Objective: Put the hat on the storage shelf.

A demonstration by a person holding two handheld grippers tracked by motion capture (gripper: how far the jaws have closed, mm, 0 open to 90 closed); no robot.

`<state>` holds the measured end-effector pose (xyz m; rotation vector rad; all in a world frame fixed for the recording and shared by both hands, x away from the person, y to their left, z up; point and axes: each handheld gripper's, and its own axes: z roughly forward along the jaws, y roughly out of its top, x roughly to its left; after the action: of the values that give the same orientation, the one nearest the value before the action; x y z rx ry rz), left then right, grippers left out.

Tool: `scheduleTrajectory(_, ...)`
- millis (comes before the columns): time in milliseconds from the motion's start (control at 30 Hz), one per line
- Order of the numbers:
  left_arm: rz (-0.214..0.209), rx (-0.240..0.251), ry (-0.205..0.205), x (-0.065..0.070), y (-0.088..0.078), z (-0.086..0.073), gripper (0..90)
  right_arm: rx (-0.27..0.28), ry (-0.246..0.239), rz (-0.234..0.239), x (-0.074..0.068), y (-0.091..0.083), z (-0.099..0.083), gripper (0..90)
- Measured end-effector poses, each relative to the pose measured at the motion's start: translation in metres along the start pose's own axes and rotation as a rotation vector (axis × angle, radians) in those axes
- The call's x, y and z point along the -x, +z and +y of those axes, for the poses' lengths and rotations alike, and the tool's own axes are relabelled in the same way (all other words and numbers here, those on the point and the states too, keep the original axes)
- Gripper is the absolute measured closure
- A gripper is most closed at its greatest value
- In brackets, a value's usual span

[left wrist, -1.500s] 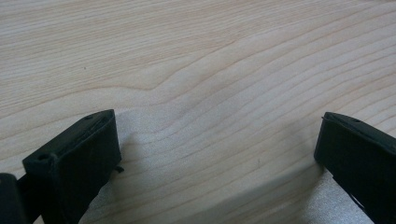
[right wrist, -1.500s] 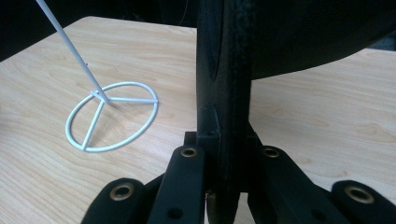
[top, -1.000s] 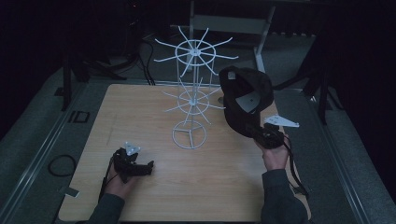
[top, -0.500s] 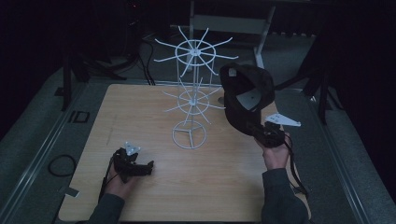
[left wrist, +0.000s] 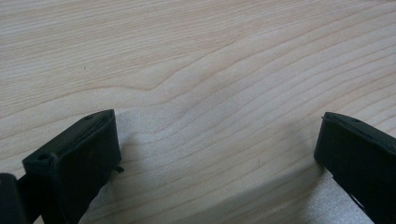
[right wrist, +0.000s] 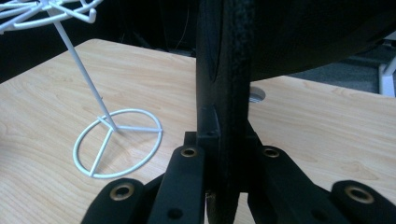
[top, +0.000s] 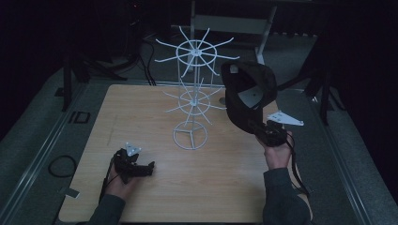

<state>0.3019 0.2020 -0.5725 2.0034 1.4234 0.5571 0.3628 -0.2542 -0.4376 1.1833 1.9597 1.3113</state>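
**Onlooker A:** Now, the high view. Right of centre in the frame, the right gripper (top: pixel 261 127) is raised off the table (top: pixel 141 108), its jaws pinched tight on the brim of a black cap (top: pixel 248 93). The cap hangs in the air beside the white wire rack (top: pixel 191 101), close to the ends of the upper prongs, though I cannot tell whether it touches them.

**Onlooker B:** And the right gripper view?

**Onlooker A:** The brim runs upright through the middle of that frame, clamped edge-on between the two jaws of the right gripper (right wrist: pixel 223 186). The cap (right wrist: pixel 299 32) fills the upper right; the ring base of the rack (right wrist: pixel 116 142) sits at lower left.

**Onlooker B:** What makes the hanging go well, in your judgement?

**Onlooker A:** Probably bringing the open underside of the crown toward one prong end, so the prong slips inside rather than pushing on the fabric. The rack looks light, so a sideways nudge could tip it; a slow approach seems wise, with the pinch kept until the cap bears on the wire.

**Onlooker B:** The other hand?

**Onlooker A:** Lower left of the high view: the left gripper (top: pixel 133 166) rests on the table. In the left gripper view its jaws stand spread over bare wood, nothing between them. It could steady the rack base if needed.
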Motion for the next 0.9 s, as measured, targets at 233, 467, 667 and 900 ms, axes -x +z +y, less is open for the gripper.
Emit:
scheduleTrajectory(233,0.0,-0.001,0.0,0.0,0.0,0.0,0.1,0.011,-0.004,-0.004,0.0,-0.002,0.005,86.7)
scheduleTrajectory(467,0.0,-0.001,0.0,0.0,0.0,0.0,0.2,0.018,-0.005,-0.008,-0.001,-0.004,0.009,86.7)
scheduleTrajectory(667,0.0,-0.001,0.0,0.0,0.0,0.0,0.2,0.028,0.002,-0.007,-0.001,-0.005,0.011,86.7)
scheduleTrajectory(900,0.0,-0.001,0.0,0.0,0.0,0.0,0.1,0.043,0.006,-0.006,-0.002,-0.005,0.015,86.7)
